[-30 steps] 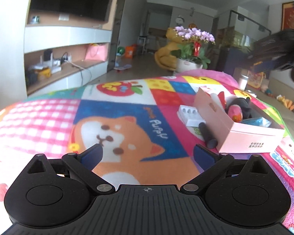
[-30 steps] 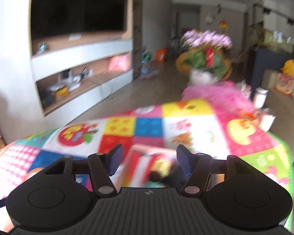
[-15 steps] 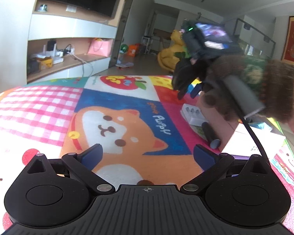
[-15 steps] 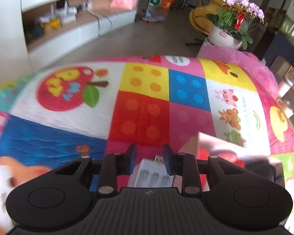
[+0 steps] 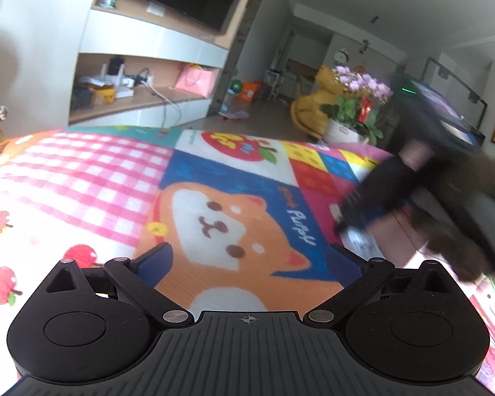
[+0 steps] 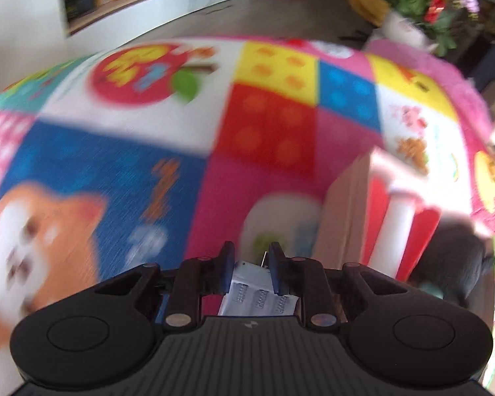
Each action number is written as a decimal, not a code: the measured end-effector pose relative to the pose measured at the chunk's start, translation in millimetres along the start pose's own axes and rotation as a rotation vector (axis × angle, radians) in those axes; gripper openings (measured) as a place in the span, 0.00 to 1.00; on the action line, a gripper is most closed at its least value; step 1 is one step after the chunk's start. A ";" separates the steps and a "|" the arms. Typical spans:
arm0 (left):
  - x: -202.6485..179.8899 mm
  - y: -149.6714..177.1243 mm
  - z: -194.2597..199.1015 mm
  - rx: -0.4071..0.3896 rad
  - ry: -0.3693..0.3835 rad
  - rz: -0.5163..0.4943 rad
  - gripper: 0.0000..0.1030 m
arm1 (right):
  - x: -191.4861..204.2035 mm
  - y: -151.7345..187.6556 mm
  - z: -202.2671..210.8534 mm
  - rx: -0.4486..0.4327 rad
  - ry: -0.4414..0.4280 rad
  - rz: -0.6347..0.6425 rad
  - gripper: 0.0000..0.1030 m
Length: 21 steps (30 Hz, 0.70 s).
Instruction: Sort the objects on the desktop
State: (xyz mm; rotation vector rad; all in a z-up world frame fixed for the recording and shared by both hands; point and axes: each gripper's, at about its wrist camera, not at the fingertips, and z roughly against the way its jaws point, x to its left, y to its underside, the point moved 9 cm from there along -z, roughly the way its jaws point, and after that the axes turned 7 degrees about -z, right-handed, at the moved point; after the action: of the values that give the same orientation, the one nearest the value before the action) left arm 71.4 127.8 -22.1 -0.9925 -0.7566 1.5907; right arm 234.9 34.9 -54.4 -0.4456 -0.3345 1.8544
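Note:
My right gripper (image 6: 249,257) points steeply down at the colourful play mat (image 6: 122,165). Its jaws are closing the last bit, and the blue pads press on a small white slotted block (image 6: 254,287) with a metal pin at its tip. Just to the right stands the open pink cardboard box (image 6: 343,217), with a red-and-white item (image 6: 402,217) and a dark item (image 6: 452,257) inside. In the left wrist view the right gripper (image 5: 373,204) is a dark blur over the white block (image 5: 359,242), with a fuzzy brown sleeve (image 5: 462,217) behind it. My left gripper (image 5: 247,260) hovers open over the dog print, holding nothing.
The mat (image 5: 82,178) covers the whole table top and falls away at its edges. A potted plant with purple flowers (image 5: 356,112) stands past the far edge. A shelf unit (image 5: 142,92) under a dark screen lines the left wall.
The right gripper came down from above the box to the white block and shut on it. In the left view the right arm swung in from the right, and the left gripper rolled slightly.

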 end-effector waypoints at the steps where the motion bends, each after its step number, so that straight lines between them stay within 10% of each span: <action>1: 3.0 -1.3 -0.5 -0.005 -0.011 0.006 0.99 | 5.7 13.8 6.6 0.019 -0.036 0.008 0.21; 8: 7.3 -2.8 -0.6 -0.014 -0.017 0.010 0.99 | 11.5 107.0 93.5 -0.060 -0.248 0.121 0.29; 12: 2.9 -3.4 0.6 -0.026 -0.015 -0.020 0.99 | -22.9 157.3 134.2 -0.245 -0.214 0.134 0.50; 21: -41.4 -1.6 10.9 -0.017 0.049 -0.159 0.99 | -62.1 240.4 128.7 -0.281 -0.227 0.030 0.65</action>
State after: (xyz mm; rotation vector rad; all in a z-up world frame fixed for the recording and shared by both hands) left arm 66.1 88.2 -6.7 -0.9559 -0.7964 1.4205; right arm -8.7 -101.5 -37.3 -0.4320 -0.7518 1.8987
